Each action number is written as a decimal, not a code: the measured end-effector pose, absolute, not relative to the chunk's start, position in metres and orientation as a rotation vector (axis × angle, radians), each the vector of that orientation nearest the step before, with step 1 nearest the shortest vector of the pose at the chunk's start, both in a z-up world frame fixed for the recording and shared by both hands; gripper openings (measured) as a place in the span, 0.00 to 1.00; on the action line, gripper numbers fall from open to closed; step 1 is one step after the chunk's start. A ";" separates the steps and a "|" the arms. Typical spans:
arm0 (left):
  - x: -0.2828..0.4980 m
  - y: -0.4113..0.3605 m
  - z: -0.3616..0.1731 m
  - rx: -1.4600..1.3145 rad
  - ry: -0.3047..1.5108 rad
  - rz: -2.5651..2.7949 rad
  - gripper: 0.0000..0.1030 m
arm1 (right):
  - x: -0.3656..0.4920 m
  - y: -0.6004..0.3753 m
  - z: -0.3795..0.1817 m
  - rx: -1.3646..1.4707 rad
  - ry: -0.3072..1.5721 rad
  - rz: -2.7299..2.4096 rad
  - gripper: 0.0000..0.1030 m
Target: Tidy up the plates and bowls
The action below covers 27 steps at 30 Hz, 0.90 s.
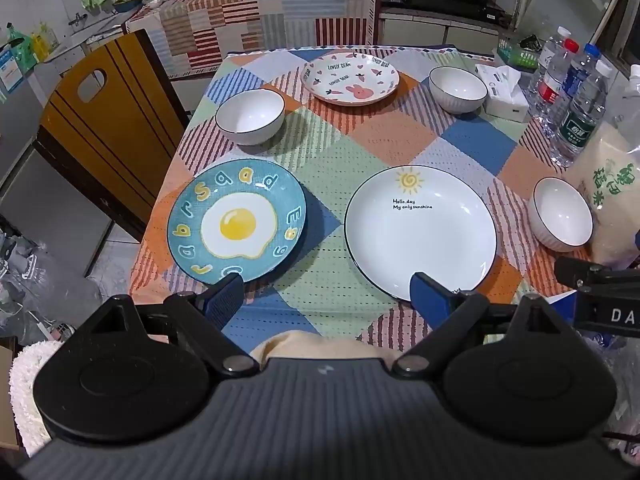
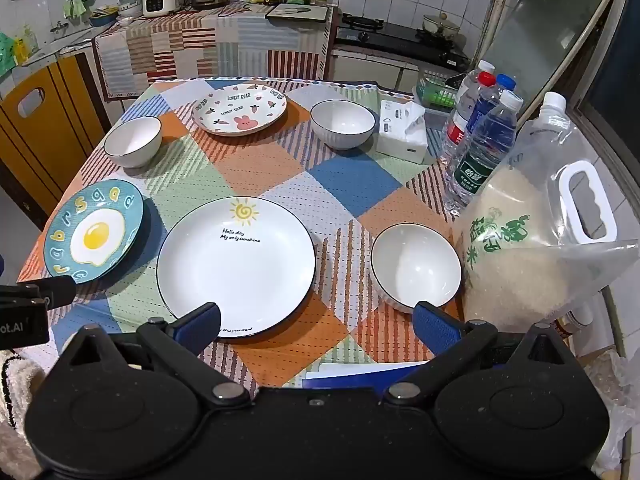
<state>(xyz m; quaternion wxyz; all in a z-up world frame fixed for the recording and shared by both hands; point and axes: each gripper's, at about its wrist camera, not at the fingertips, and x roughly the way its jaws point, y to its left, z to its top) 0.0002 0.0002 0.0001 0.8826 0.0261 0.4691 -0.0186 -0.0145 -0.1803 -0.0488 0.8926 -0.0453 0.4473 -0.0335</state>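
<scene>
On the checked tablecloth lie three plates: a blue egg plate [image 1: 237, 220] [image 2: 94, 231] near left, a white sun plate [image 1: 420, 230] [image 2: 236, 256] near centre, and a pink bunny plate [image 1: 350, 77] [image 2: 239, 109] at the far side. Three white bowls stand at far left [image 1: 250, 116] [image 2: 133, 141], far right [image 1: 458, 89] [image 2: 343, 124] and near right [image 1: 562, 213] [image 2: 416, 266]. My left gripper [image 1: 326, 300] is open and empty above the near edge, between the egg plate and the sun plate. My right gripper [image 2: 318, 322] is open and empty, between the sun plate and the near-right bowl.
A tissue box [image 2: 402, 132], several water bottles [image 2: 484, 148] and a large bag of rice [image 2: 536, 248] crowd the table's right side. A wooden chair [image 1: 104, 120] stands at the left. A counter [image 2: 216, 40] and a stove [image 2: 400, 38] are behind the table.
</scene>
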 end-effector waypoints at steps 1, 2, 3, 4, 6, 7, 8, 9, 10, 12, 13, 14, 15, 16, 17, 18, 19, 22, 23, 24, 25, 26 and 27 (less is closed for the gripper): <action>0.000 0.000 0.000 0.054 0.975 -0.039 0.88 | -0.015 -0.180 -0.049 -0.097 0.926 -0.071 1.00; 0.000 0.000 0.000 0.054 0.974 -0.040 0.88 | -0.014 -0.180 -0.049 -0.098 0.927 -0.072 1.00; 0.000 -0.001 0.000 0.052 0.973 -0.039 0.88 | -0.014 -0.180 -0.050 -0.098 0.927 -0.072 1.00; -0.001 -0.001 0.001 0.048 0.971 -0.038 0.88 | -0.014 -0.180 -0.050 -0.097 0.928 -0.072 1.00; -0.003 -0.003 -0.011 0.044 0.974 -0.038 0.88 | -0.014 -0.180 -0.051 -0.098 0.929 -0.071 1.00; -0.004 -0.004 -0.012 0.045 0.973 -0.037 0.88 | -0.014 -0.180 -0.050 -0.098 0.930 -0.070 1.00; -0.005 -0.002 -0.013 0.043 0.974 -0.038 0.88 | -0.014 -0.180 -0.050 -0.098 0.930 -0.070 1.00; -0.003 -0.002 -0.013 0.041 0.977 -0.039 0.88 | -0.014 -0.180 -0.050 -0.097 0.929 -0.069 1.00; -0.003 -0.004 -0.015 0.042 0.982 -0.039 0.88 | -0.015 -0.180 -0.050 -0.094 0.926 -0.068 1.00; -0.002 -0.001 -0.019 0.034 0.998 -0.046 0.88 | -0.015 -0.180 -0.049 -0.087 0.924 -0.070 1.00; 0.002 0.000 -0.015 0.027 1.011 -0.050 0.88 | -0.013 -0.184 -0.055 -0.085 0.926 -0.071 1.00; 0.002 0.000 -0.016 0.027 1.012 -0.052 0.88 | -0.013 -0.184 -0.057 -0.086 0.928 -0.072 1.00; 0.002 0.000 -0.016 0.027 1.010 -0.054 0.88 | -0.013 -0.185 -0.058 -0.087 0.930 -0.075 1.00; 0.002 0.000 -0.017 0.026 1.009 -0.056 0.88 | -0.012 -0.186 -0.059 -0.089 0.934 -0.077 1.00; 0.001 0.000 -0.017 0.025 1.007 -0.060 0.88 | -0.012 -0.187 -0.060 -0.091 0.936 -0.080 1.00; 0.001 0.000 -0.016 0.024 1.005 -0.063 0.88 | -0.013 -0.186 -0.061 -0.093 0.938 -0.083 1.00; 0.000 -0.001 -0.016 0.022 0.998 -0.069 0.88 | -0.013 -0.184 -0.062 -0.092 0.943 -0.085 1.00; -0.002 -0.002 -0.015 0.021 0.978 -0.081 0.87 | -0.013 -0.184 -0.062 -0.091 0.946 -0.082 1.00; -0.002 -0.002 -0.015 0.022 0.974 -0.085 0.87 | -0.014 -0.183 -0.063 -0.093 0.945 -0.081 1.00; -0.002 -0.002 -0.015 0.019 0.971 -0.086 0.87 | -0.014 -0.183 -0.063 -0.095 0.944 -0.081 1.00; -0.003 -0.002 -0.015 0.015 0.967 -0.088 0.87 | -0.015 -0.182 -0.063 -0.096 0.941 -0.080 1.00; -0.003 -0.001 -0.015 0.011 0.962 -0.088 0.87 | -0.016 -0.183 -0.062 -0.098 0.937 -0.078 1.00; -0.004 -0.001 -0.016 0.009 0.955 -0.086 0.87 | -0.017 -0.183 -0.063 -0.100 0.933 -0.076 1.00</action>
